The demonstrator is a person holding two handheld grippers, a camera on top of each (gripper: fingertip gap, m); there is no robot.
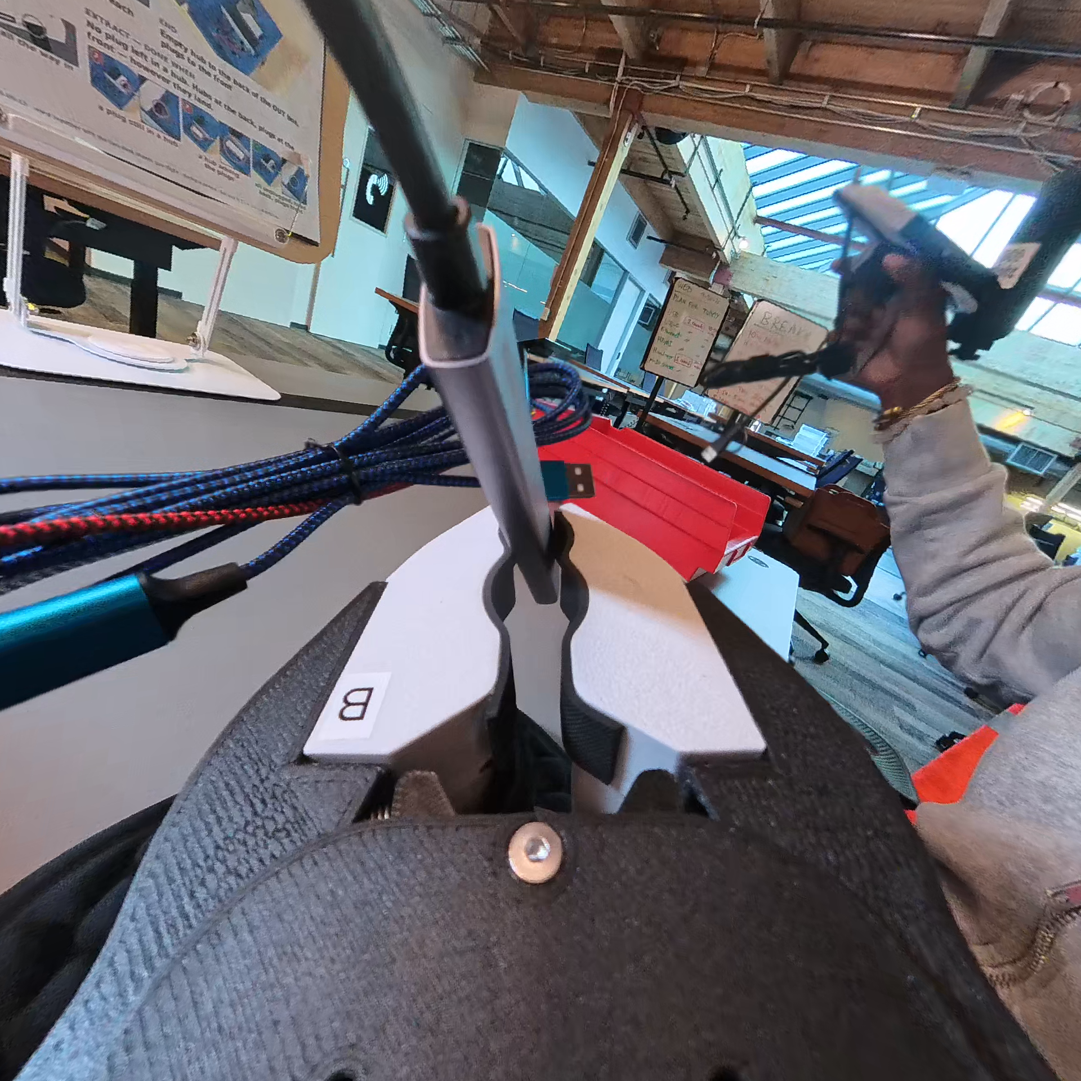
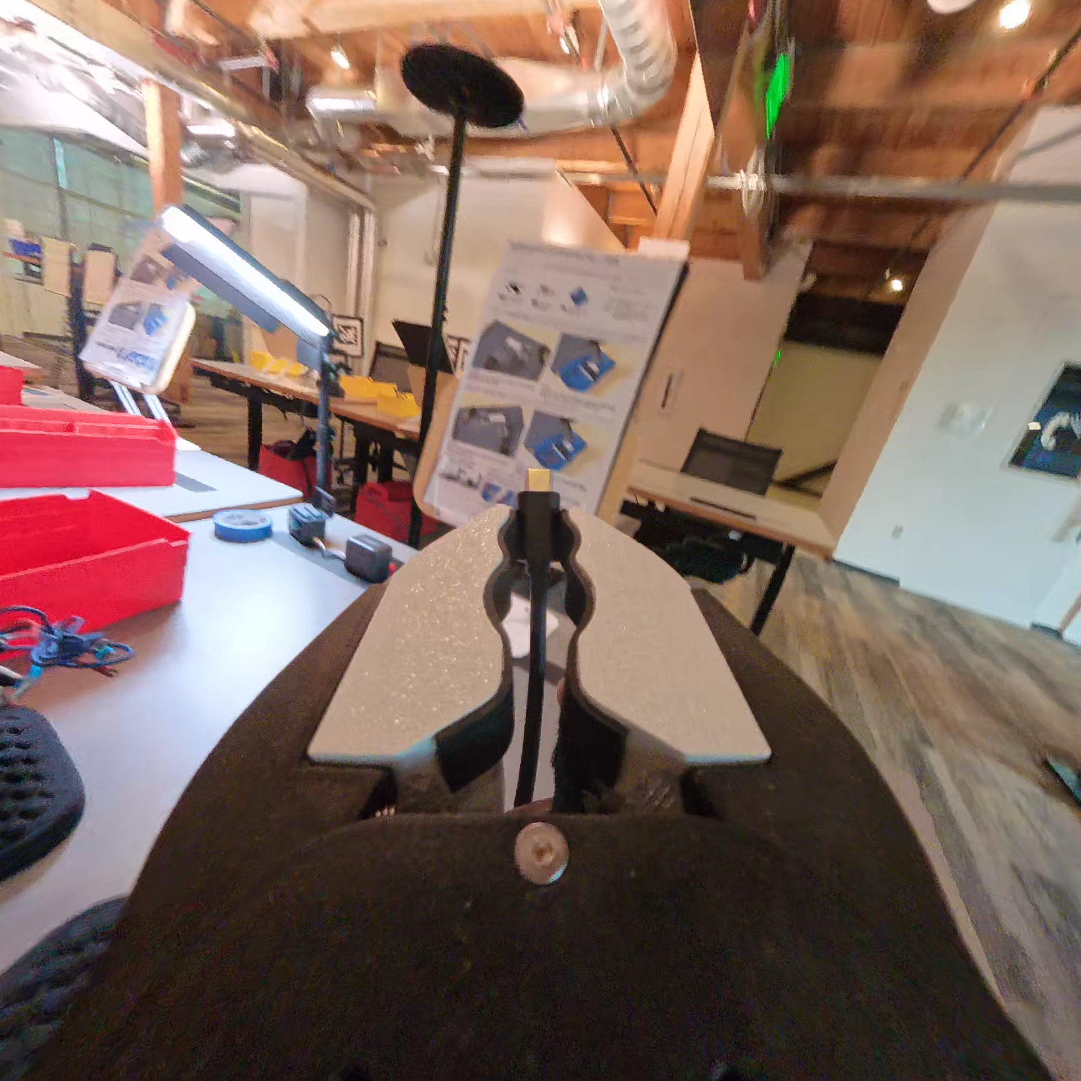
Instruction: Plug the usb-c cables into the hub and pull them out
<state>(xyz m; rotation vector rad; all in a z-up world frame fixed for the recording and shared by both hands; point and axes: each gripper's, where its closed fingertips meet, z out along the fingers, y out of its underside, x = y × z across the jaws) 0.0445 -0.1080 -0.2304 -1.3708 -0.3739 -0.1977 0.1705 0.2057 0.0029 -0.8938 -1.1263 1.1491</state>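
In the left wrist view my left gripper (image 1: pixel 535 544) is shut on the lower end of a slim grey hub (image 1: pixel 491 398). The hub stands tilted up and to the left, and its own black cable (image 1: pixel 380 99) runs off its top end. My right gripper (image 1: pixel 912 275) shows far off at the upper right, held in a hand, with a black cable (image 1: pixel 760 365) hanging from it. In the right wrist view my right gripper (image 2: pixel 538 526) is shut on a black usb-c plug (image 2: pixel 538 488) whose metal tip points forward past the fingertips. Its cable (image 2: pixel 535 672) runs back between the fingers. Hub and plug are apart.
A bundle of blue and red braided cables (image 1: pixel 234 485) lies on the grey table (image 1: pixel 175 731), with a teal plug (image 1: pixel 70 626) at the left. Red bins (image 1: pixel 661 497) (image 2: pixel 88 561) stand behind. An instruction board (image 1: pixel 175 117) (image 2: pixel 556 374) stands at the back. A blue tape roll (image 2: pixel 243 522) lies near it. About 40 cm separates my left fingertips from my right.
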